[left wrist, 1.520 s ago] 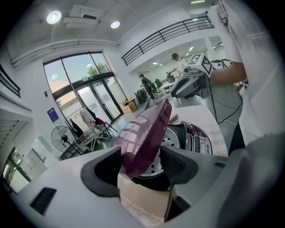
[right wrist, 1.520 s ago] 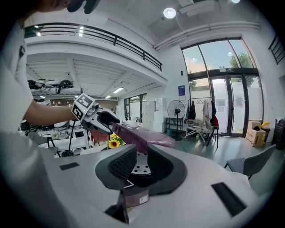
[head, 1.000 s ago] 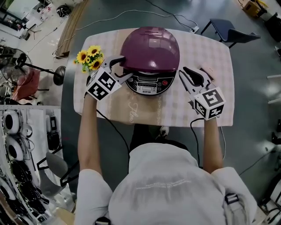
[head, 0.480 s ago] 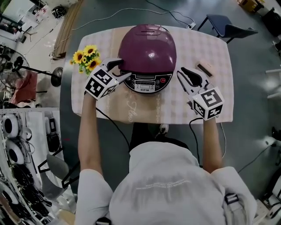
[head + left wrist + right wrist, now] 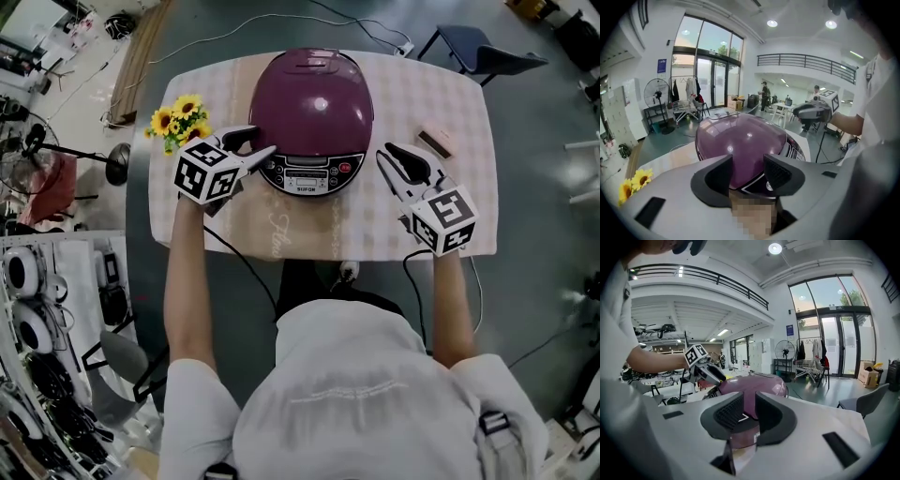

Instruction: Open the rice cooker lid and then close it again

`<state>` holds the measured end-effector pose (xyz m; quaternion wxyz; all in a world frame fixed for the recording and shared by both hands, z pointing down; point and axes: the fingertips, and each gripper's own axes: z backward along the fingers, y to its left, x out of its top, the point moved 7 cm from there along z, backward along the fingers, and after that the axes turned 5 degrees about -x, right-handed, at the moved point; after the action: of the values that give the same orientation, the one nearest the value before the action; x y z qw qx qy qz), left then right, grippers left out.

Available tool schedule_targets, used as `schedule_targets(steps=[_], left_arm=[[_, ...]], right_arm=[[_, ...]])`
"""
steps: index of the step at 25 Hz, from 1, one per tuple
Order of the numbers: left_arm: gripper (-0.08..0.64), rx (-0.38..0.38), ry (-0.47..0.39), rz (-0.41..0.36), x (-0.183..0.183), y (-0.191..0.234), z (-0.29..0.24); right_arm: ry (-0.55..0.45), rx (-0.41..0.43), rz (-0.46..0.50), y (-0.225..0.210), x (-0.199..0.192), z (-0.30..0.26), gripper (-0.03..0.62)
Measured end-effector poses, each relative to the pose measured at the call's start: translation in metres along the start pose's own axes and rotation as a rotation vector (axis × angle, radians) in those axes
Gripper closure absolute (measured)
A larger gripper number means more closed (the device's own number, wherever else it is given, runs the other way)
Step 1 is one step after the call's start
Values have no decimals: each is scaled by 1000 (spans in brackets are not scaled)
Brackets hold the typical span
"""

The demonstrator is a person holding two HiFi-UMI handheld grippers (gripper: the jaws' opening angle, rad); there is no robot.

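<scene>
**Rice cooker and both grippers, lid down.** The purple rice cooker (image 5: 312,108) stands at the middle of the far half of the surface (image 5: 375,234), which is covered by a checked cloth. Its domed lid (image 5: 314,94) is shut flush on the body and its control panel (image 5: 307,175) faces the person.

The left gripper (image 5: 253,147) sits just beside the cooker's front-left edge, angled down toward the seam between lid and panel. Its jaws stand apart and have just been closing. In the left gripper view the lid's front rim shows in the gap between them, but neither pad presses on it.

The right gripper (image 5: 389,159) lies to the right of the cooker, near it but apart from it. Its jaws are nearly together, a narrow slit between them, and nothing is held.

A bunch of sunflowers (image 5: 178,120) lies at the surface's left end. A small brown block (image 5: 433,142), too small to identify, lies near the right end.

**Step in hand (judged).** The lid is closed and no grip has been taken, so this reads as the approach to opening. Nothing in the views rules out the lid having been opened and shut already.

**Next move (judged).** The left gripper needs contact with the lid's front edge or its release catch. Once that gives, the lid must be lifted in an arc about the rear hinge. The right gripper is well placed to steady the body should the cooker slide on the cloth.
</scene>
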<state>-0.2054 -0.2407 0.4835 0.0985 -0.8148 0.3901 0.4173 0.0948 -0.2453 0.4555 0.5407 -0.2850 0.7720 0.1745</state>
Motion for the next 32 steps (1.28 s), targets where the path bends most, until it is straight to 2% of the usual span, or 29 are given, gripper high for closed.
schedule_targets(steps=[3,15,32], left_arm=[[351,19,-15,23,0,0,0],[347,46,68,-11,-1,-1,-7],[350,83,172,33,6,-3,-13]], right_arm=[[-9,10,5,3,1,-1,500],[14,28,4,13,-5,-11,500],[24,45,-37,16,-7,-4,503]])
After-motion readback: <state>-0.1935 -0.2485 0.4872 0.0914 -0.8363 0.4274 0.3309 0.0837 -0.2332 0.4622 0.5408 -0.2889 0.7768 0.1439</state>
